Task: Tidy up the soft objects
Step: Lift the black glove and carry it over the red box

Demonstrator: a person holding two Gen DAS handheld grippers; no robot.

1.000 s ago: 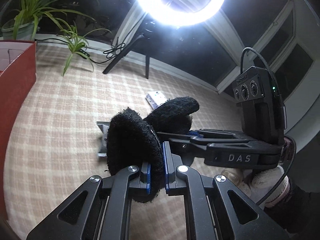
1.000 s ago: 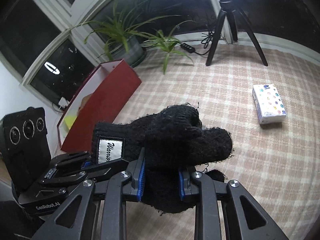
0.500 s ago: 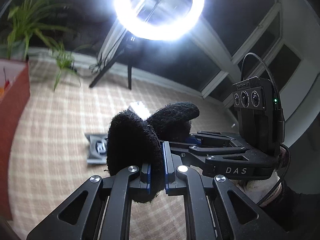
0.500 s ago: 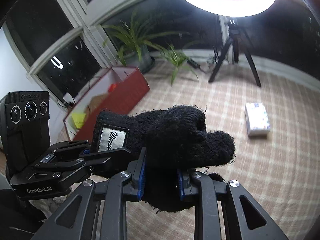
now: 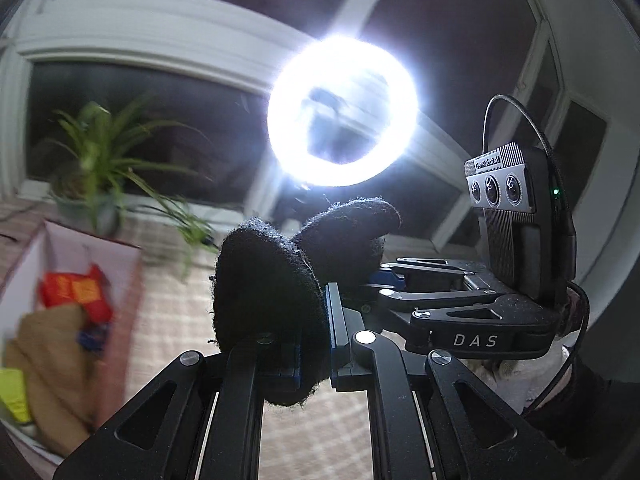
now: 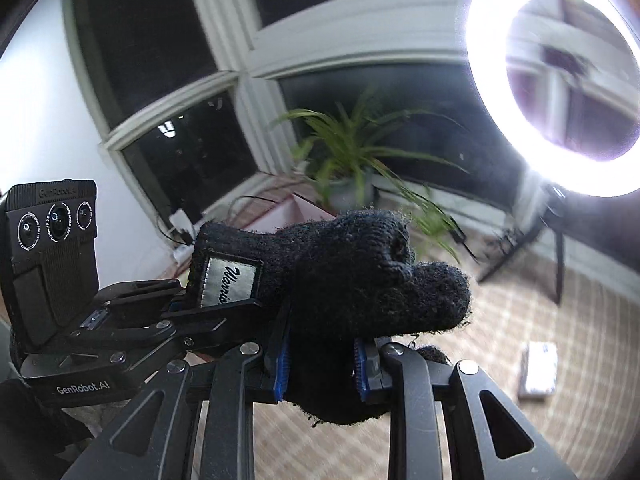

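A black knitted glove (image 5: 272,296) is stretched between both grippers, well above the checked floor. My left gripper (image 5: 314,344) is shut on its cuff end, which carries a silver label (image 6: 226,282). My right gripper (image 6: 320,356) is shut on the glove (image 6: 360,276) near its fingers. In the left wrist view the right gripper (image 5: 380,280) reaches in from the right, clamped on the far end. The left gripper (image 6: 188,312) shows at the left of the right wrist view. A red open box (image 5: 120,264) with soft items inside lies at the lower left.
A bright ring light (image 5: 342,114) on a tripod (image 6: 536,240) stands ahead. A potted plant (image 6: 352,156) sits by the dark windows behind the box. A small white tissue pack (image 6: 538,368) lies on the checked floor (image 6: 540,308) to the right.
Both grippers have risen with the glove held between them. The views have tilted upward, so the floor has dropped down in the picture and the box's inside has come into the left wrist view.
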